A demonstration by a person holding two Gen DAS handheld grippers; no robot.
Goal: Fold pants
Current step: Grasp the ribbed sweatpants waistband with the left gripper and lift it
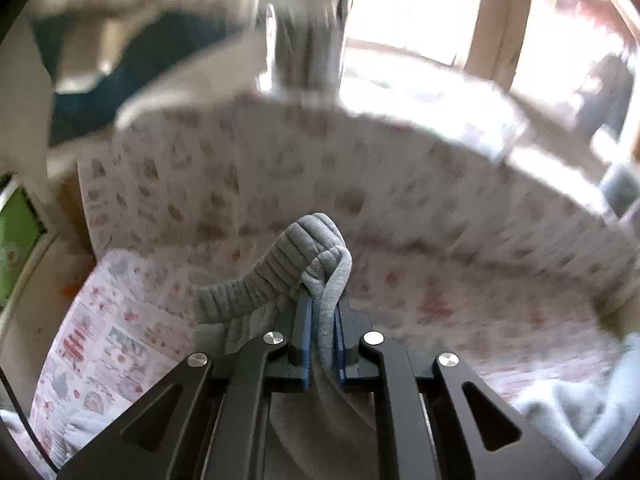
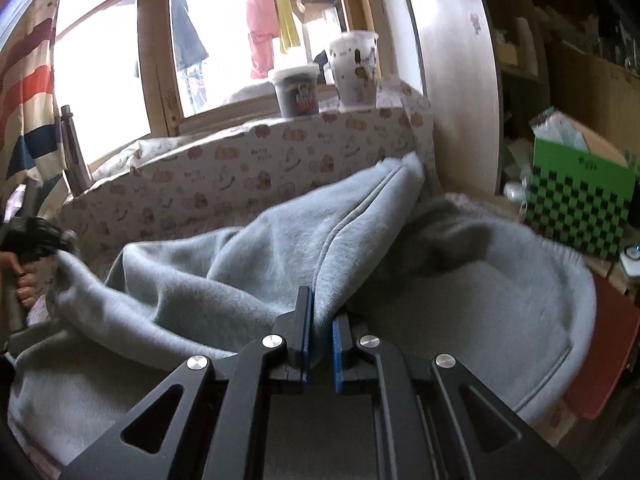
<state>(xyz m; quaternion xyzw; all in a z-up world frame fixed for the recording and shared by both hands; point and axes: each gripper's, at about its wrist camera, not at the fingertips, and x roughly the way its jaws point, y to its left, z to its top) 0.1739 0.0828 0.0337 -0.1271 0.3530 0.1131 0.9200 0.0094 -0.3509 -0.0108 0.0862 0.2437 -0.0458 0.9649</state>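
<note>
The pants are light grey fleece sweatpants (image 2: 460, 320). In the right wrist view they lie bunched over the patterned surface, and my right gripper (image 2: 321, 312) is shut on a fold beside a seam. In the left wrist view my left gripper (image 1: 322, 308) is shut on the ribbed elastic waistband (image 1: 288, 264), which bunches up above the blue pads (image 1: 306, 320). The left gripper (image 2: 36, 236) also shows at the far left of the right wrist view, holding the other end of the cloth. The left wrist view is blurred.
A table with a cartoon-print cloth (image 1: 460, 280) and a raised patterned back edge (image 2: 248, 168). Two tubs (image 2: 298, 90) stand on the window ledge. A metal bottle (image 2: 74, 152) stands at left, a green checkered box (image 2: 580, 204) at right.
</note>
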